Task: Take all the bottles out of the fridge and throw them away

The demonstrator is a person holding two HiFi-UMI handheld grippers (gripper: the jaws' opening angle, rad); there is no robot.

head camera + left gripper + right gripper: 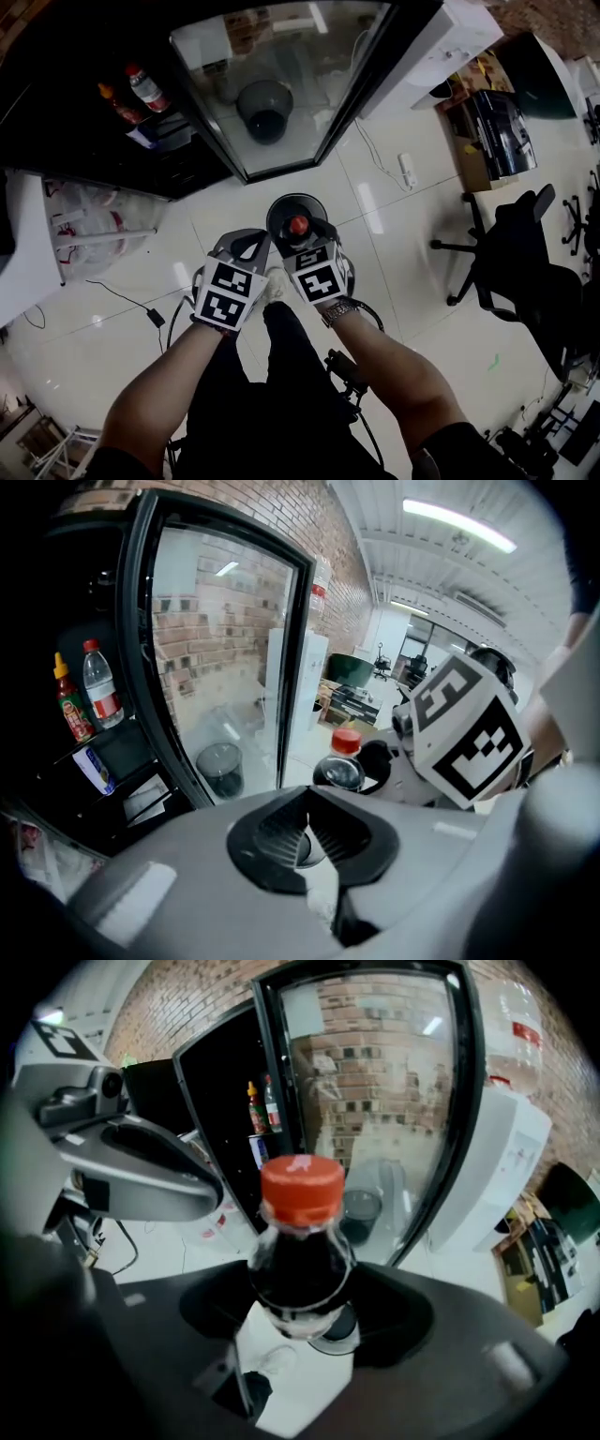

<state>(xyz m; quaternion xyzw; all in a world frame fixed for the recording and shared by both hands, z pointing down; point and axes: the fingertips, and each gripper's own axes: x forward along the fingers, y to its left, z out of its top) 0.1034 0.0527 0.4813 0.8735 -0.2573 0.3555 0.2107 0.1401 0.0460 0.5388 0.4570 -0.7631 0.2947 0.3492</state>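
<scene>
**Cola bottle out of fridge, in my right fingers**

Far left: the fridge [84, 122] is open, its glass door [281, 84] swung out. On a shelf inside stand a sauce bottle [67, 705] and, just beside it, a water bottle [98, 688] with a red label, both upright. A grey bin [264, 108] shows through the glass.

Left gripper [306, 803]: my fingers are drawn together at the tips with nothing between them. It sits just beside the right gripper, over the white tiled floor [403, 281].

Right gripper [302, 1312]: my fingers are clamped on a cola bottle [300, 1269], one on each side of its dark body below the shoulder. The bottle stands upright between them, red cap [302, 1190] on, outside the fridge and in front of the open door. In the head view it lies over a dark round bin [279, 208] on the floor.

Far right: a black office chair [525, 272], well apart from both grippers
</scene>
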